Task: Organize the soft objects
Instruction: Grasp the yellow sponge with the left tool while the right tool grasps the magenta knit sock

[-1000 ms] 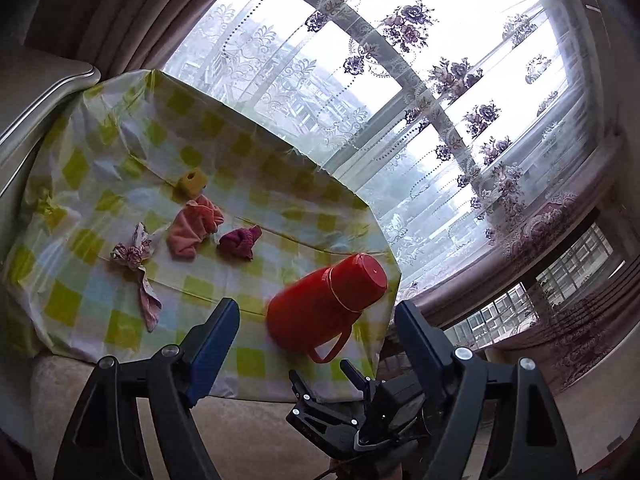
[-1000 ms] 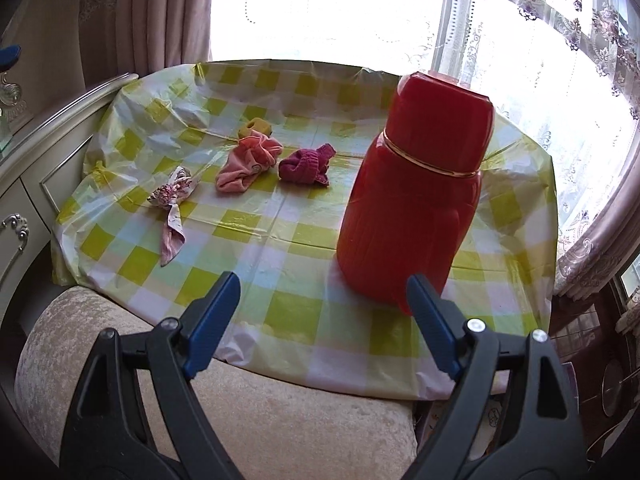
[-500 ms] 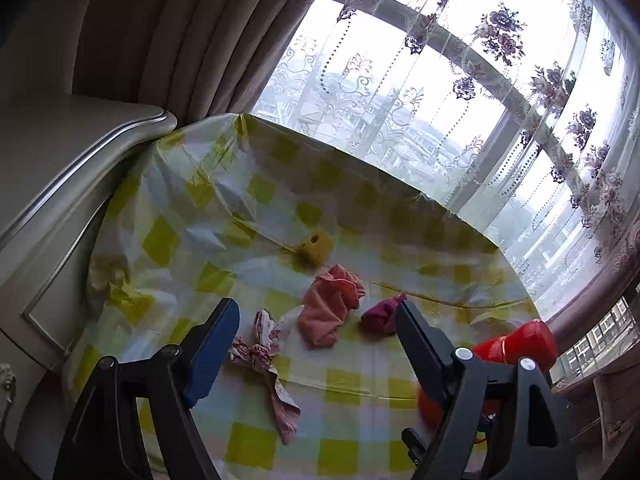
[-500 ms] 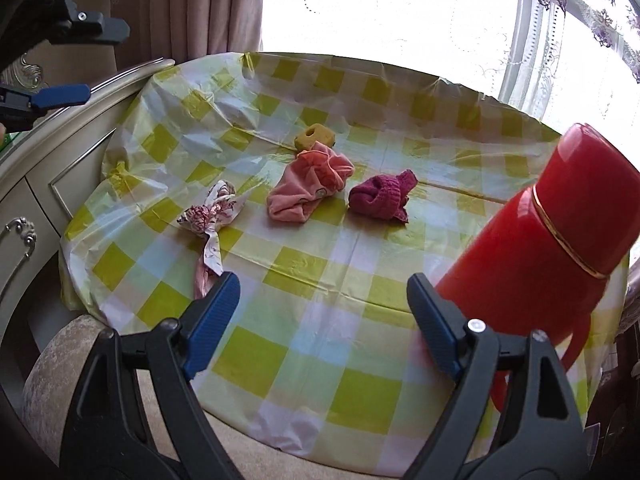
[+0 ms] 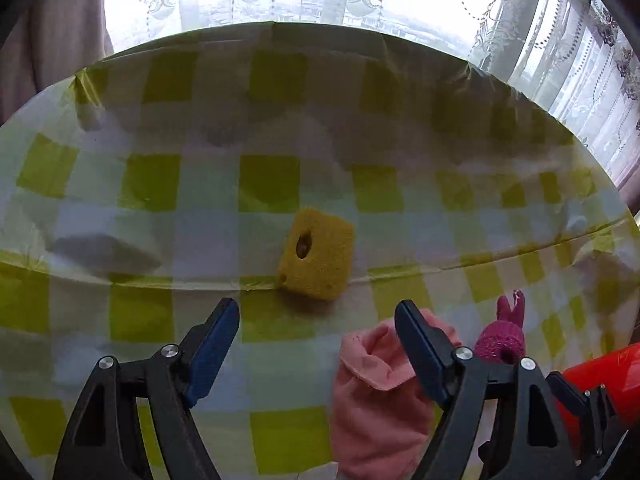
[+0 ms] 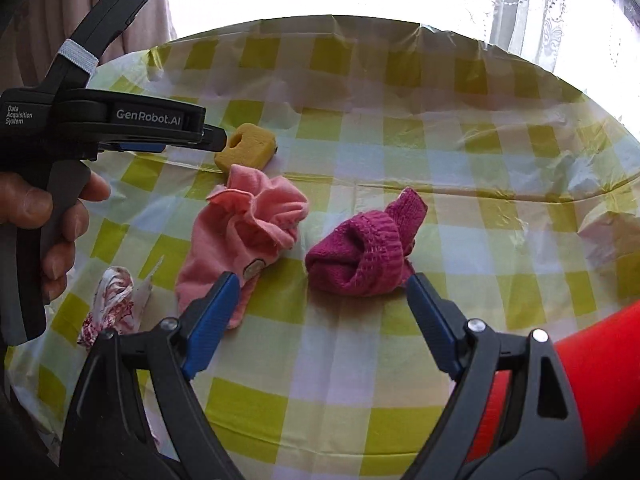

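Left wrist view: the left gripper (image 5: 316, 320) gapes empty before the yellow sponge (image 5: 318, 254); squashy and light, best pinched across its flat sides. Likewise unclenched, the right gripper (image 6: 322, 298) faces the limp magenta knit sock (image 6: 362, 258) on the checked tablecloth (image 6: 440, 152).

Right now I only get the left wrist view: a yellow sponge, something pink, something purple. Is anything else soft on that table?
Observer: Yes. A floral cloth scrap lies beside the pink sock, toward the near edge.
Operator: And the purple thing?
Observer: It's a rolled magenta knit sock, just ahead of the open right claw.
Operator: Who moves my claw?
Observer: A person's hand holds the left claw, which points at the yellow sponge.
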{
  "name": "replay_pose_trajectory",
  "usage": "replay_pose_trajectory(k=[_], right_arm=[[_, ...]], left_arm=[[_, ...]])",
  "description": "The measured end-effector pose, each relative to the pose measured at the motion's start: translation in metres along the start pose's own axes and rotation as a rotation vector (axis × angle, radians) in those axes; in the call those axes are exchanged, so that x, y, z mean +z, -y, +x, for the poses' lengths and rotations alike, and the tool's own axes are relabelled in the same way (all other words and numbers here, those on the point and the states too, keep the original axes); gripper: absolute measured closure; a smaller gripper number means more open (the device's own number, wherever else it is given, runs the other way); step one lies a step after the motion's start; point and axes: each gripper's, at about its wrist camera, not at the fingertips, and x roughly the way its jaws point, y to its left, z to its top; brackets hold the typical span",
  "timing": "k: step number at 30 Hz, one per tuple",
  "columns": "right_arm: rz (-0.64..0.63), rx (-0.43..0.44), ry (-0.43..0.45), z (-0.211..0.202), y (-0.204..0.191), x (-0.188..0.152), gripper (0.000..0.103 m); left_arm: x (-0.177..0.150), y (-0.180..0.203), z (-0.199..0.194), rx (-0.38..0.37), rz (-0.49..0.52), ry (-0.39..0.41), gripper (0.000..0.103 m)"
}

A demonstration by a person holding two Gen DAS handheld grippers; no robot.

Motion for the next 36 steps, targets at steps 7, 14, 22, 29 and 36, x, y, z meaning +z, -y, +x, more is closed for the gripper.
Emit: replay_pose_trajectory(k=[7,14,22,29,36], right_arm=[[0.044,-0.069,-0.053,0.049,0.016,0.007,0.016],[0.037,0.034,-0.044,0.069,0.019,0.009,0.047],[-0.095,0.179,-0.057,0.047,-0.017,-0.015,0.057],[-0.159,0.230,-0.152,-0.009,-0.030,-0.069,0.057],[-0.161,0.229,-0.204,-0.063,-0.018,-0.121,0.057]], left_arm=[[0.025,0.003,0.063,0.060,0.001,-0.082,0.023],[0.012,0.003,0.073,-0.064,0.061,-0.162,0.052],[-0.050,-0.012,0.036,-0.182,0.010,-0.222,0.053],[-0.129,-0.001,-0.015,-0.228,-0.017,-0.253,0.053],[-0.200,0.028,-0.062,-0.267,-0.050,-0.223,0.053]])
